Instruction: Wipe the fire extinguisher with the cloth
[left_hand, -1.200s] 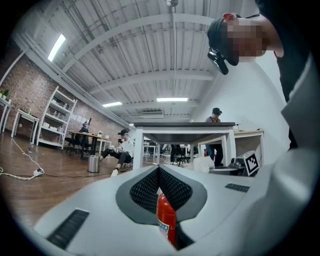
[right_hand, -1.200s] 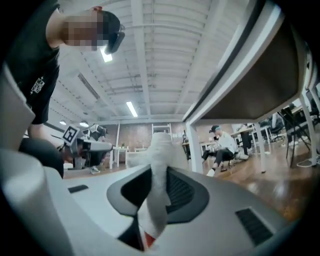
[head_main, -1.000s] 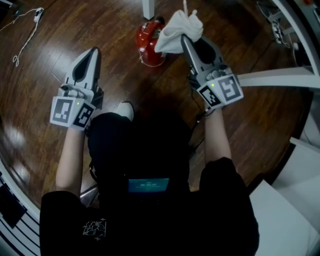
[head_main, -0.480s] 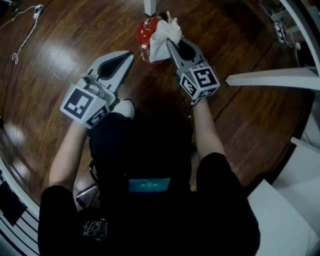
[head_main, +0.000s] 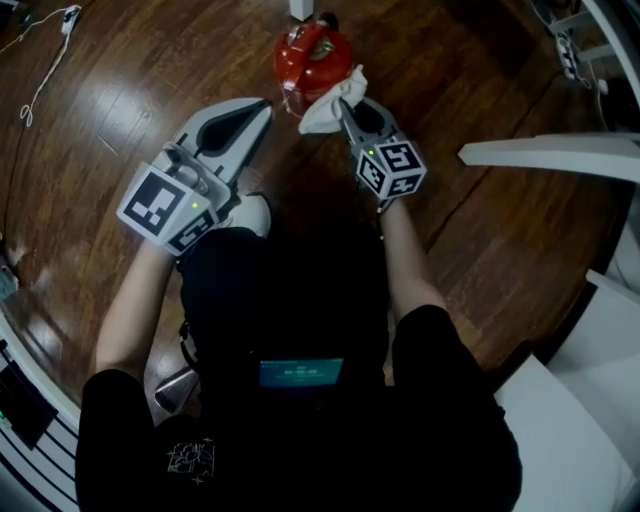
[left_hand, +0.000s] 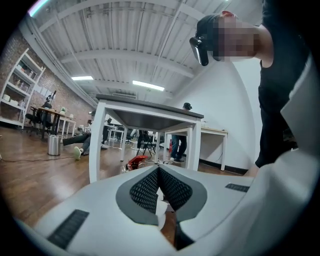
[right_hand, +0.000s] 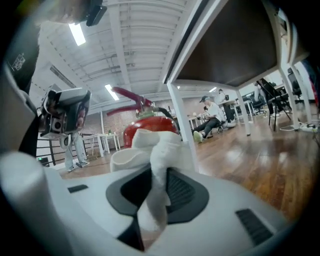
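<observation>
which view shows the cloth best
The right gripper view: the cloth fills the foreground, pinched between the right tongs. The head view shows it only as a small white bunch at those tongs' tips, next to the extinguisher. The left gripper view does not clearly show it.

Fire extinguisher at 12 o'clock, with a white table leg close behind it closing off the far side. Floor from 10 to 11 is open, with only a thin cable well off. From 1 to 2 I see bare boards up to a white rail at 3. There is a clear gap between the left gripper and the extinguisher. The cloth in the right gripper sits just beside it.
</observation>
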